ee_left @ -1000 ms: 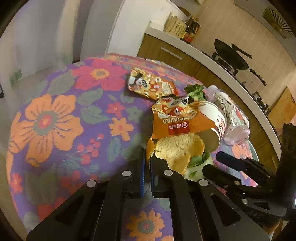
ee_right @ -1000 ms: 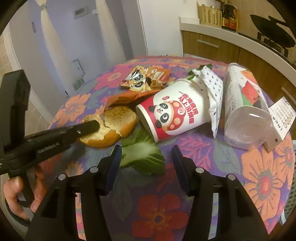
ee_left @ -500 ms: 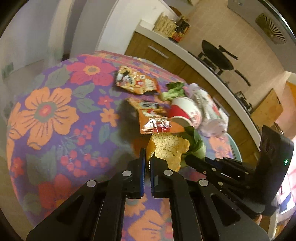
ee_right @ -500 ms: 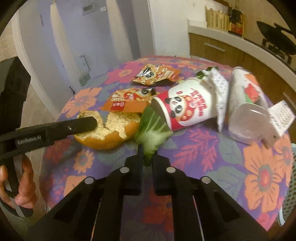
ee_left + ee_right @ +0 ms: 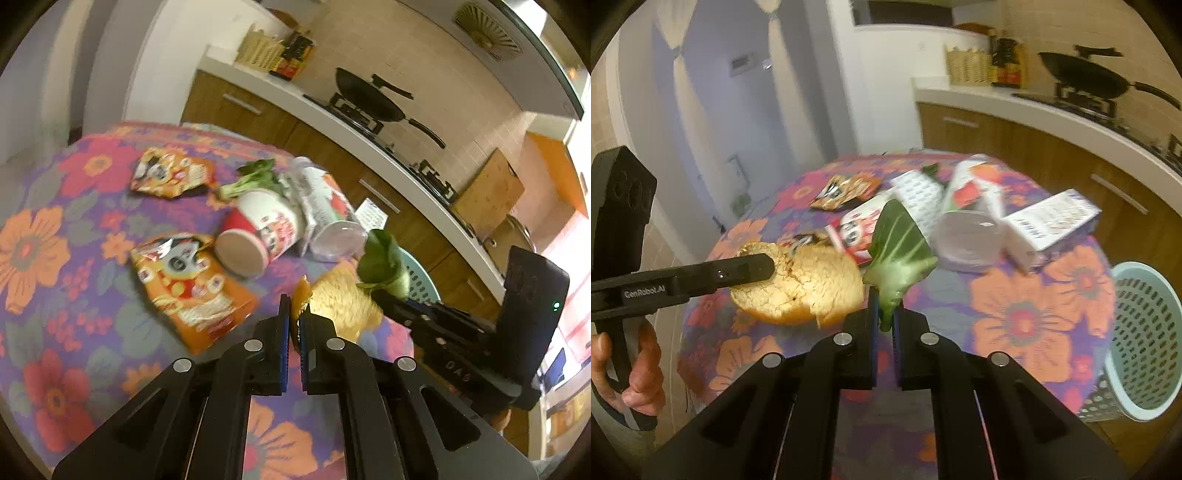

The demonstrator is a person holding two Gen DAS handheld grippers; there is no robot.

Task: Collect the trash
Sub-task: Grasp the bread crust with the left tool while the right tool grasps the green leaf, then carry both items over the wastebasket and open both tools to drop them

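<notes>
My right gripper (image 5: 884, 317) is no longer open over the green leaf (image 5: 899, 247): its jaws have clamped on the leaf's stem, and the leaf is up off the flowered tablecloth (image 5: 1027, 314), hanging above the table's near edge. My left gripper (image 5: 294, 317) has carried the orange peel (image 5: 341, 299) up from the cloth too, so peel and leaf now hang side by side in the air. The spot beside the panda cup (image 5: 258, 232), where both lay, is bare. A pale green basket (image 5: 1148, 347) has come into sight beyond the table's right edge.
</notes>
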